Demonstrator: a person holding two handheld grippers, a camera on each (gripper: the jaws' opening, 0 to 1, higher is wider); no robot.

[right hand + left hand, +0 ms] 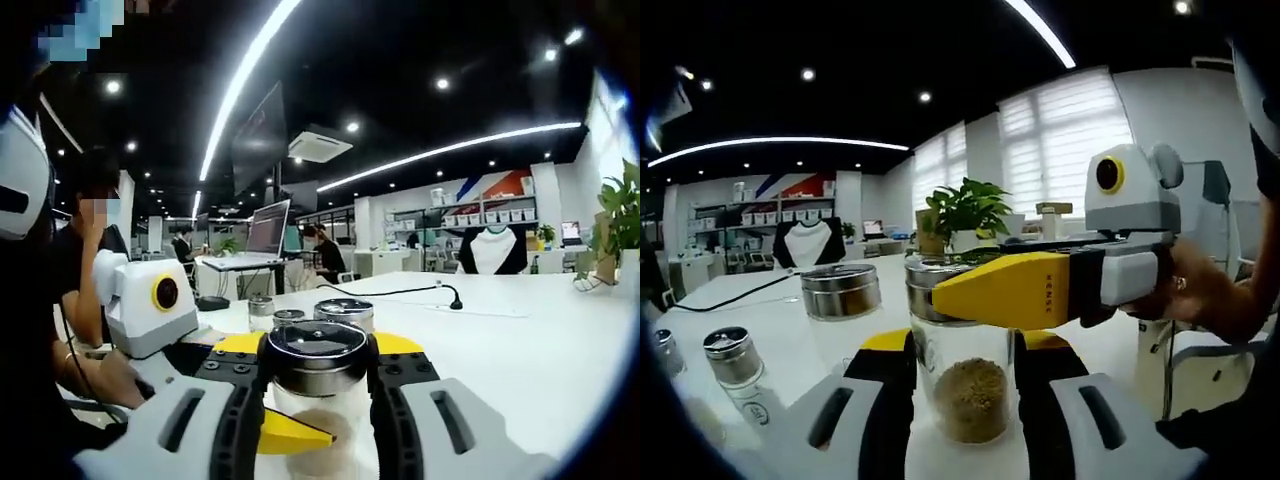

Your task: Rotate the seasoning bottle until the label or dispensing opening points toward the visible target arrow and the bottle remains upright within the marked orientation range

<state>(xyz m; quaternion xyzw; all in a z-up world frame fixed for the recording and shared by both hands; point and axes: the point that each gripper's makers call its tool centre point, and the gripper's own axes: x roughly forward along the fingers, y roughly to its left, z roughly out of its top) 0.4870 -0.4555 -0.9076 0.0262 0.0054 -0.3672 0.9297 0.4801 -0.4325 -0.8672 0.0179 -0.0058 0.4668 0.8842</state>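
Note:
The seasoning bottle [971, 395] is a clear glass jar with brown granules at its bottom and a metal lid [318, 352]. It stands upright on the white table [790, 345]. My left gripper [965, 375] is shut on the glass body, its black pads pressed against both sides. My right gripper [1012, 290] reaches in from the right with its yellow jaw against the lid. In the right gripper view, my right gripper [318, 372] clamps the lid between its pads. The left gripper [292, 437] comes in from the left lower down, held by a hand.
A wider metal-lidded jar [841, 291] stands behind left, and a small shaker [733, 357] lies nearer left. Several jars [343, 311] sit behind the bottle. A potted plant [966, 210] stands at the back. A black cable [400, 291] crosses the table. People sit at desks further off.

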